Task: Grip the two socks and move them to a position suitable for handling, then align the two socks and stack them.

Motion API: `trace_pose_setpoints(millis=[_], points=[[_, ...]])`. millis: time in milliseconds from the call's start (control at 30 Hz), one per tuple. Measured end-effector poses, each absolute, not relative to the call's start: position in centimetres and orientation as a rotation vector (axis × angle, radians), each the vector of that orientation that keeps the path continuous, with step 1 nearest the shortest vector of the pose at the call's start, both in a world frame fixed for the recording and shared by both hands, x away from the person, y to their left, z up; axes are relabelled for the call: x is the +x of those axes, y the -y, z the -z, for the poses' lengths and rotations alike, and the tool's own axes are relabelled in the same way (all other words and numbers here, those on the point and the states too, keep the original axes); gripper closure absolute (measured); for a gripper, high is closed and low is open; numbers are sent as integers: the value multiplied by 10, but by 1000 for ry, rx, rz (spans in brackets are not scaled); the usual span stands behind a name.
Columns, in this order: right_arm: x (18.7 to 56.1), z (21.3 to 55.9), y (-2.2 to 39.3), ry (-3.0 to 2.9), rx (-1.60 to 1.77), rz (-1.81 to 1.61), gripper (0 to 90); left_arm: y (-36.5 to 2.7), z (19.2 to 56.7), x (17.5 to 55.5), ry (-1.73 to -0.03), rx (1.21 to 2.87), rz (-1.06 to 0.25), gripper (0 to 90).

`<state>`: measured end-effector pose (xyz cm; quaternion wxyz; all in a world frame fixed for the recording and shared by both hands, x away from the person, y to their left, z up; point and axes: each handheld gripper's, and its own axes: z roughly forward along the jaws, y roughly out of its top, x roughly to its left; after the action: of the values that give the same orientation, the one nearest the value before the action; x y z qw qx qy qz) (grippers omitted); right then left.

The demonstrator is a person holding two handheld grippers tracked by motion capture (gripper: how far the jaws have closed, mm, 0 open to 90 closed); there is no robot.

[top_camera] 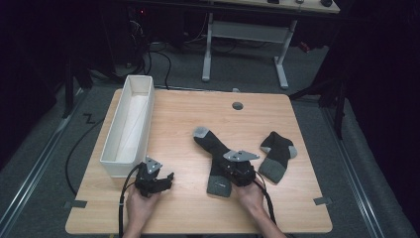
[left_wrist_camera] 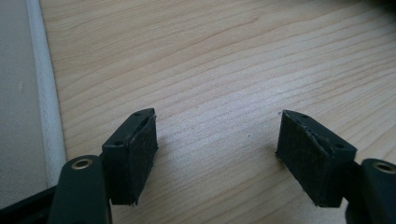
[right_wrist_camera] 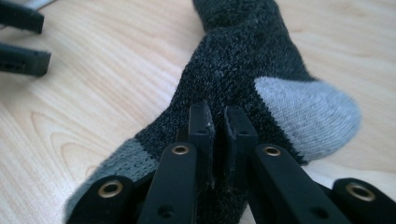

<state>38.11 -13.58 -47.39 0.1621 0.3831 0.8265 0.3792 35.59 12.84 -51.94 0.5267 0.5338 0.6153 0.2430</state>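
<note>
Dim, dark-edged high view; brighter, evenly lit gripper views with soft blur up close.

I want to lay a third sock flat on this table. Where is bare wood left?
Bare: the far stretch between the white bin and the cable hole, and the near-left corner by the left gripper. Crowded: the right half, where the long sock, the right gripper and the folded sock sit.

No readable text, labels, brands or numbers on anything in view
</note>
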Motion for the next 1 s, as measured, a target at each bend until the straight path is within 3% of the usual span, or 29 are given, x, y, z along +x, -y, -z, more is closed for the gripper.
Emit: trace_pose_setpoints(millis=[267,367,467,1000], points=[[379,486,131,-2407,1071,-1102,763,-128,519,357,-1468,1280,-577,296],[379,494,130,-2434,1059,-1107,618,-128,519,357,-1466,1283,-571,285],[373,494,131,-2413,1018,-1132,578,-126,519,356,-1466,1300,-561,263],[373,488,153,-2336,1022,-1222,742,-97,504,373,-1462,1370,-502,334]])
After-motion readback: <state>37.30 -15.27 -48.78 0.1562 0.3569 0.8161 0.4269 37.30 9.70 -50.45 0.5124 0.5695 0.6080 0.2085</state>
